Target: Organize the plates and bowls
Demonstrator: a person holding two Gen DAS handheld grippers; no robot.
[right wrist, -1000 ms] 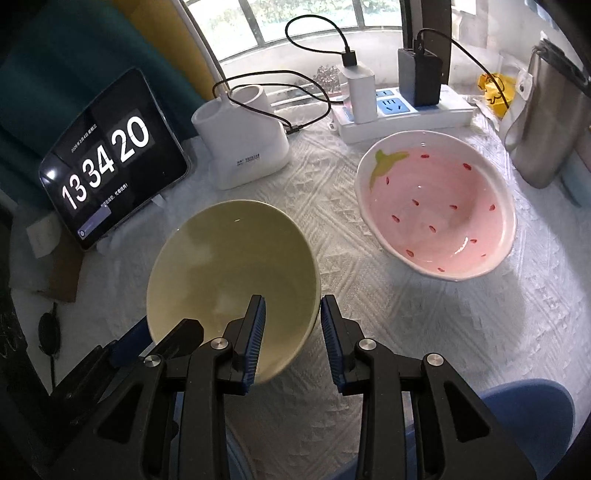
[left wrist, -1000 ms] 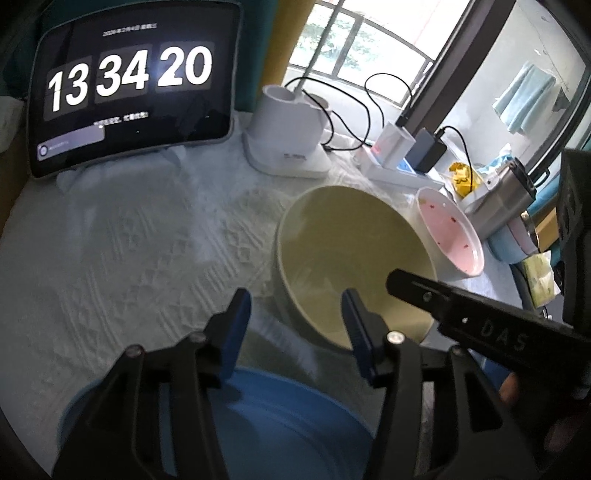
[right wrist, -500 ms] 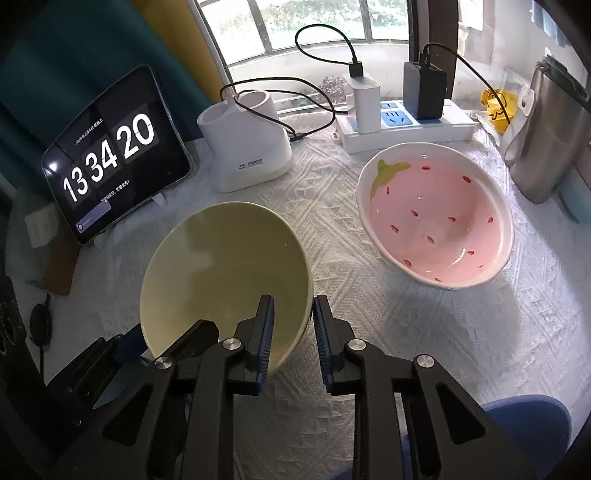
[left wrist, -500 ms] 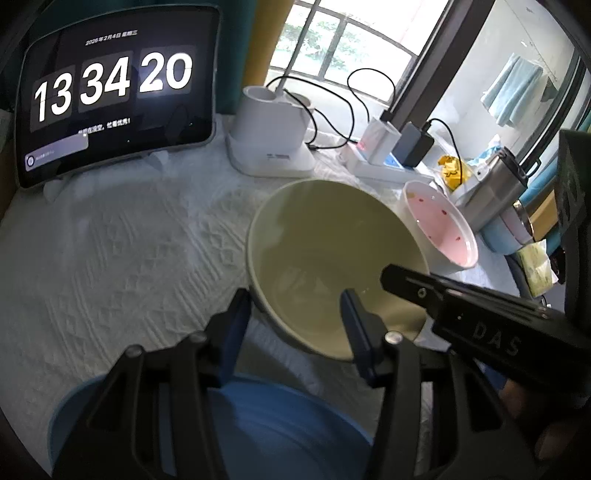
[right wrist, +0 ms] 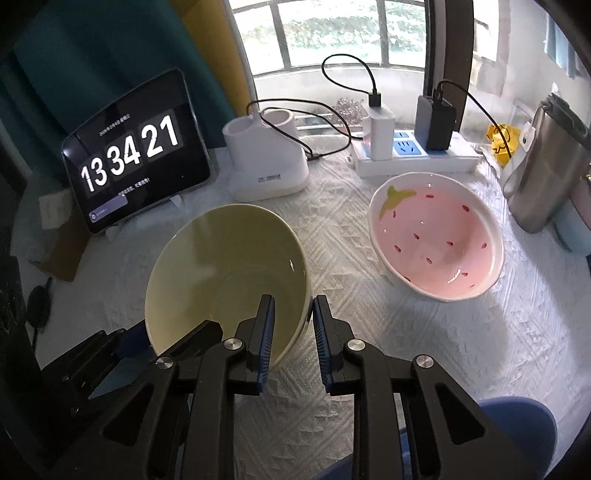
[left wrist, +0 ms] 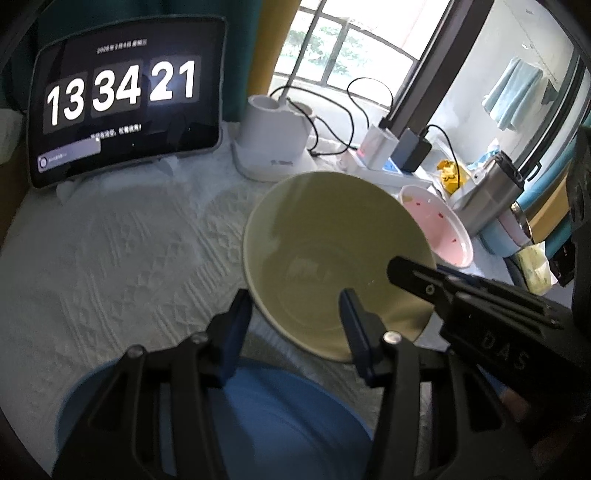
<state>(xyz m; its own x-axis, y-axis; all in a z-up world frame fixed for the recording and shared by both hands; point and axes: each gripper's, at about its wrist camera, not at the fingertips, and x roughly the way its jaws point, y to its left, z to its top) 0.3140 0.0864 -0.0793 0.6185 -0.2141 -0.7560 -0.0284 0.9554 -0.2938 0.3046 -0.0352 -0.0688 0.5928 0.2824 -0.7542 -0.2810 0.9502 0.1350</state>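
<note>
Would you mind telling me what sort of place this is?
Probably a room in a home: a table under a white cloth by a window, with bowls, a power strip and a tablet clock.

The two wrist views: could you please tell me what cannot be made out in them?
Blue plate: left wrist view, largely behind the left fingers and cut off by the bottom edge.
Pink bowl: left wrist view, near side hidden behind the yellow bowl.
Tablet: the small text under the clock digits is too small to read in both views.
</note>
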